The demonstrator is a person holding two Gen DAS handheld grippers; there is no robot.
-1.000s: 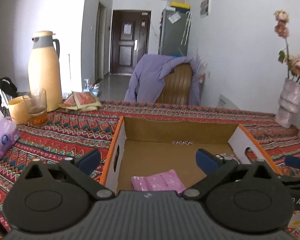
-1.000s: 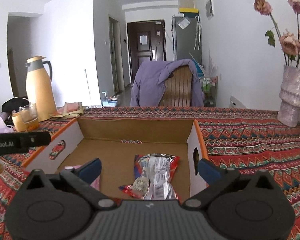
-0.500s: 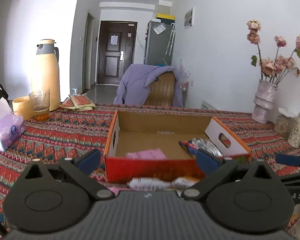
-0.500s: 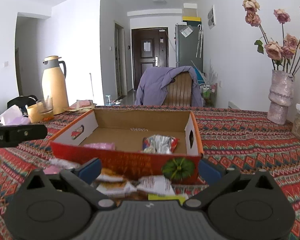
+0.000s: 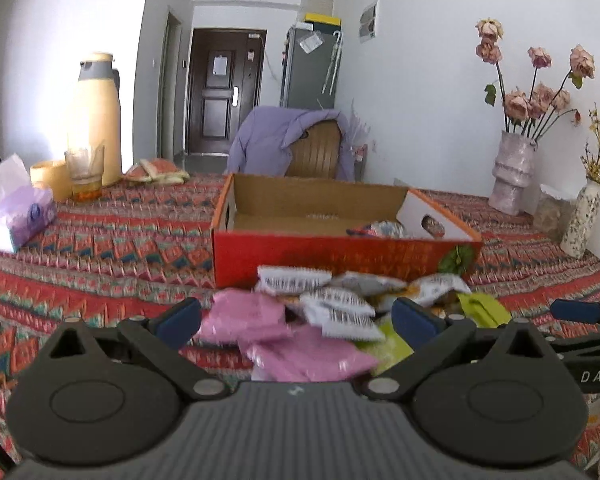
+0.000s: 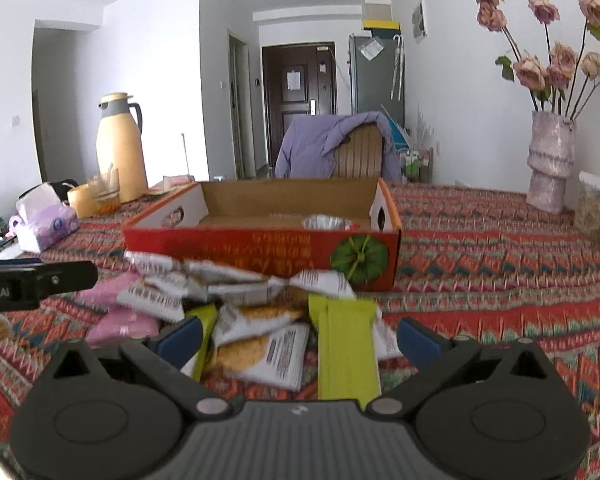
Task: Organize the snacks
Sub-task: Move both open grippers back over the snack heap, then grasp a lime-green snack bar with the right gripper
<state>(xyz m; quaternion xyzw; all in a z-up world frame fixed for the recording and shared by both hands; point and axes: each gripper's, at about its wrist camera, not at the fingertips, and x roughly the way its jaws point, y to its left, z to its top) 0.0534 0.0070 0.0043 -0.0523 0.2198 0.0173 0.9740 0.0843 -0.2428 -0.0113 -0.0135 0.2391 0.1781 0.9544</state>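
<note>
Your left gripper [image 5: 296, 316] and right gripper [image 6: 300, 334] both hung spread and empty over the snacks [image 6: 260, 320]. At 12 o'clock sat the box [image 6: 260, 246].

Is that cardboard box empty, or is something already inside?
Not empty: the box holds a shiny foil packet near its right end.

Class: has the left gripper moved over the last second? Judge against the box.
Yes. The left gripper has backed away from the box: earlier it hung over the box's inside, now it is over the snack pile in front.
</note>
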